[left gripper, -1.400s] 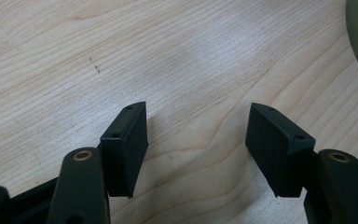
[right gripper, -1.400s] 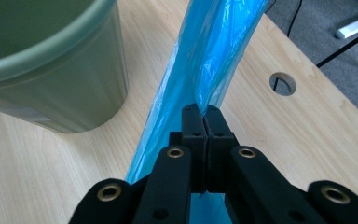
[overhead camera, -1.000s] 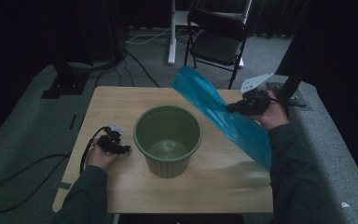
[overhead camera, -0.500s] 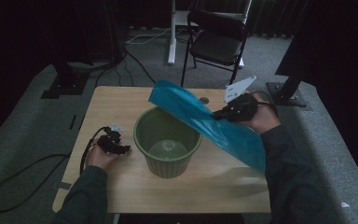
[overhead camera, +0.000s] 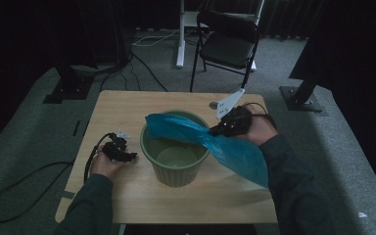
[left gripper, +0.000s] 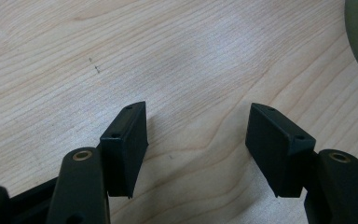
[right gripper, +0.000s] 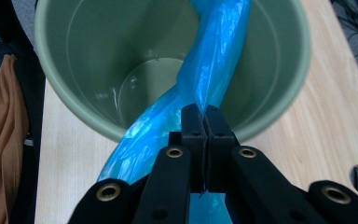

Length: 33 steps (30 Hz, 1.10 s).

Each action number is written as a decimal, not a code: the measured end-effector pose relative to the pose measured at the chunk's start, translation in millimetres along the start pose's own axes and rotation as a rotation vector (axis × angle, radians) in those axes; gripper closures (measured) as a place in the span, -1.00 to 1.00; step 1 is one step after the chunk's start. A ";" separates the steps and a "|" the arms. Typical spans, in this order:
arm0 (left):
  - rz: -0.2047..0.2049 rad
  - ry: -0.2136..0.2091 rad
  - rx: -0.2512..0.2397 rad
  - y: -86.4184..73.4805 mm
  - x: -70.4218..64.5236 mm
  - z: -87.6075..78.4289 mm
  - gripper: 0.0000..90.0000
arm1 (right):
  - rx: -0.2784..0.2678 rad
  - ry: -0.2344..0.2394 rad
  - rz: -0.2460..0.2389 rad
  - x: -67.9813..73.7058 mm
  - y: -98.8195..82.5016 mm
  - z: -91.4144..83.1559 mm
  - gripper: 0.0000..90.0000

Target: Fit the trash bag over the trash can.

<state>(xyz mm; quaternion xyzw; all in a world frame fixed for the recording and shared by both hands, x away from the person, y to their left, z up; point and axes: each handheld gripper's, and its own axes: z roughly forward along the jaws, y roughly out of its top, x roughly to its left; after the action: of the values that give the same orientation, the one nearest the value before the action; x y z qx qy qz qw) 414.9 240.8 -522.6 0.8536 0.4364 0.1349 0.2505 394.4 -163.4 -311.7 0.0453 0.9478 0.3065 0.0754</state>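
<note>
My right tool [overhead camera: 219, 129] is clamped on the blue bag [overhead camera: 196, 133], holding it across the green bin [overhead camera: 175, 161] at centre frame so it can go in as a liner. My left tool [overhead camera: 126, 156] rests on the counter [overhead camera: 127, 105] at left, jaws apart with nothing between them. The right tool's view shows the bag twisted and the bin's bare bottom; the high view shows the bag's tail draping lower right.

From my remote station, the round green plastic bucket [overhead camera: 176, 161] stands mid-table as the chief obstacle on the light wooden table [overhead camera: 127, 110]. The crinkled blue plastic bag [overhead camera: 210, 142], pinched between the closed jaws of the right gripper [overhead camera: 214, 131], drapes across the bucket's mouth and bars its right half; the left half of the opening is free for entry from above. The left gripper [overhead camera: 127, 155], jaws apart over bare wood, sits just beside the bucket's left wall. I see open tabletop along the far edge and the near edge. A black folding chair [overhead camera: 227, 41] stands beyond the table.
</note>
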 end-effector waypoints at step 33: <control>0.001 0.000 0.000 0.1 -0.2 0.1 -0.16 | -0.214 -0.087 0.110 -3.5 4.7 9.7 0.12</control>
<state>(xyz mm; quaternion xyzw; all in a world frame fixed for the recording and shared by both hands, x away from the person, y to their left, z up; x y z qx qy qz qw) 414.9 240.6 -522.6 0.8538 0.4361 0.1348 0.2505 399.7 -154.5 -316.2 0.1023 0.9016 0.4071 0.1040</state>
